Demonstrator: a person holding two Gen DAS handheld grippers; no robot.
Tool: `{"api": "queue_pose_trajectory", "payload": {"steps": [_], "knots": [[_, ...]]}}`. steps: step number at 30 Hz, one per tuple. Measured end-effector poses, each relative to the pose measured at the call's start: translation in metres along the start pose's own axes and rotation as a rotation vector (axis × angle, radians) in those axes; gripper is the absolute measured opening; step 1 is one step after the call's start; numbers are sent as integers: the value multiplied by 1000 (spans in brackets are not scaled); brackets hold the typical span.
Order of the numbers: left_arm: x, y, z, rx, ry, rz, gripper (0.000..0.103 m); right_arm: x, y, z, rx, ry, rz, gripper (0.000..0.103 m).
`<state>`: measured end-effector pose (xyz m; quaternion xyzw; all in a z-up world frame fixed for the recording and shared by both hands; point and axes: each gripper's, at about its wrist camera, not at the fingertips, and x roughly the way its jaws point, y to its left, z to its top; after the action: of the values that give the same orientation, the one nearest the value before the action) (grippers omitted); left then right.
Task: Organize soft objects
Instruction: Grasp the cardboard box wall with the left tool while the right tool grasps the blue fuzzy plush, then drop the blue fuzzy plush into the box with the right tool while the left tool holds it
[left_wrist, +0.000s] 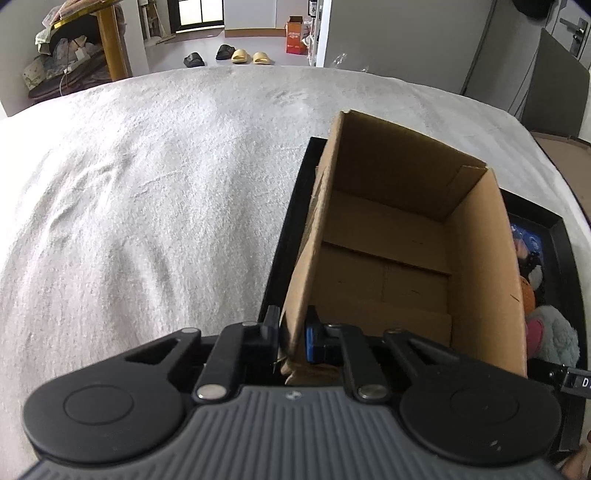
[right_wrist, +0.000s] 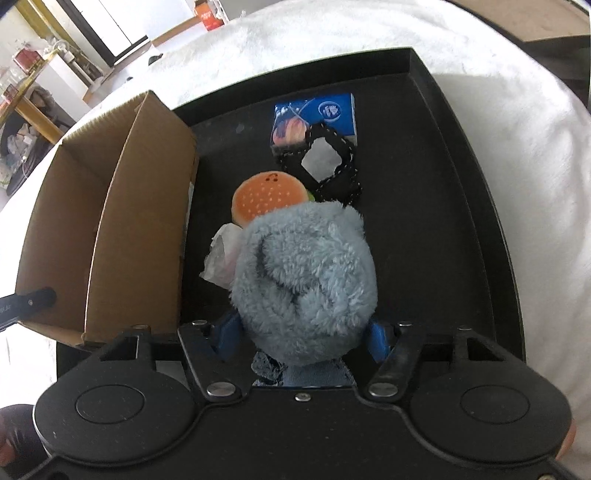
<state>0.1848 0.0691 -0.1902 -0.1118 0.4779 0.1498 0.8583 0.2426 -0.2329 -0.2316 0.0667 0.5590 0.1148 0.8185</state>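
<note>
An open cardboard box (left_wrist: 388, 240) stands empty on the left side of a black tray (right_wrist: 443, 184). My left gripper (left_wrist: 293, 317) is shut on the box's near left wall, one finger outside and one inside. On the tray beside the box (right_wrist: 110, 203) lies a fluffy blue plush toy (right_wrist: 303, 277). My right gripper (right_wrist: 304, 334) reaches down over it, with its blue pads (right_wrist: 229, 332) pressing the plush on both sides. Behind the plush lie a burger plush (right_wrist: 266, 195), a crumpled white bag (right_wrist: 221, 254), a black looped strap (right_wrist: 347, 158) and a blue packet (right_wrist: 325, 110).
The tray rests on a white fuzzy blanket (left_wrist: 147, 184) that covers the whole surface. Beyond the blanket's far edge are a floor with several slippers (left_wrist: 243, 55), an orange carton (left_wrist: 295, 35) and a cluttered shelf (left_wrist: 66, 55).
</note>
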Motion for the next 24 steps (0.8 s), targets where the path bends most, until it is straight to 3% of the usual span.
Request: {"api": "queue_pose_trajectory", "payload": {"steps": [15,24], "knots": [[-34,8,-21,19,-28,-20,13,-48,12,-11,-18,-110,27,60],[-30,12,-25,10,-15,-13,13,-81,29,-16,-56,-183,41,60]]}}
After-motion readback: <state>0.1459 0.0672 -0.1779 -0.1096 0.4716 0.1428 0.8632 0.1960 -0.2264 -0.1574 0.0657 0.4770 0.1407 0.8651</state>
